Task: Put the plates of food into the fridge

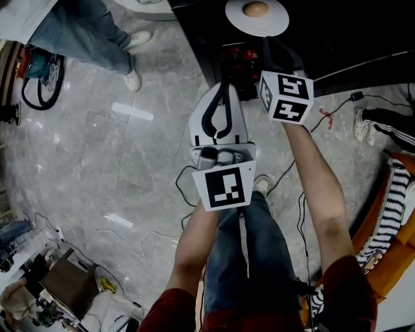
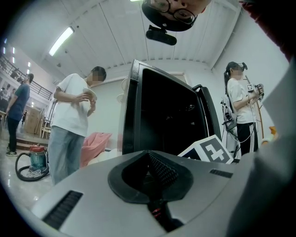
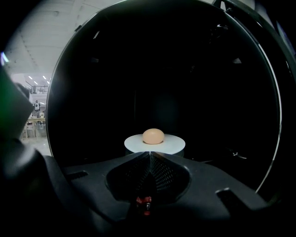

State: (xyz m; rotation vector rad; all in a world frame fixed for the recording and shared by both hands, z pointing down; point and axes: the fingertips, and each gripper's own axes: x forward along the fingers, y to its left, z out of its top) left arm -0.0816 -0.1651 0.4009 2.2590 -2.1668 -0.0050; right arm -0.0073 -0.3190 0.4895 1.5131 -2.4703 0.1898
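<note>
A white plate [image 1: 256, 17] carrying a round brown piece of food [image 1: 255, 9] hangs at the top of the head view, in front of the dark fridge [image 1: 343, 32]. My black right gripper [image 1: 266, 40] is shut on the plate's near rim. In the right gripper view the plate [image 3: 155, 144] and food [image 3: 153, 135] sit just beyond my right gripper [image 3: 150, 153], against the black fridge interior. My white left gripper [image 1: 224, 87] is shut and holds nothing, lower and to the left of the plate. The left gripper [image 2: 149, 152] faces the black fridge [image 2: 166, 115].
A person in jeans [image 1: 97, 39] stands at upper left beside a vacuum cleaner [image 1: 39, 71]. Cables trail over the marble floor [image 1: 130, 162]. Clutter and a box [image 1: 65, 285] sit at lower left. Someone in striped clothes [image 1: 389, 207] is at right. Red items [image 1: 243, 58] show low in the fridge.
</note>
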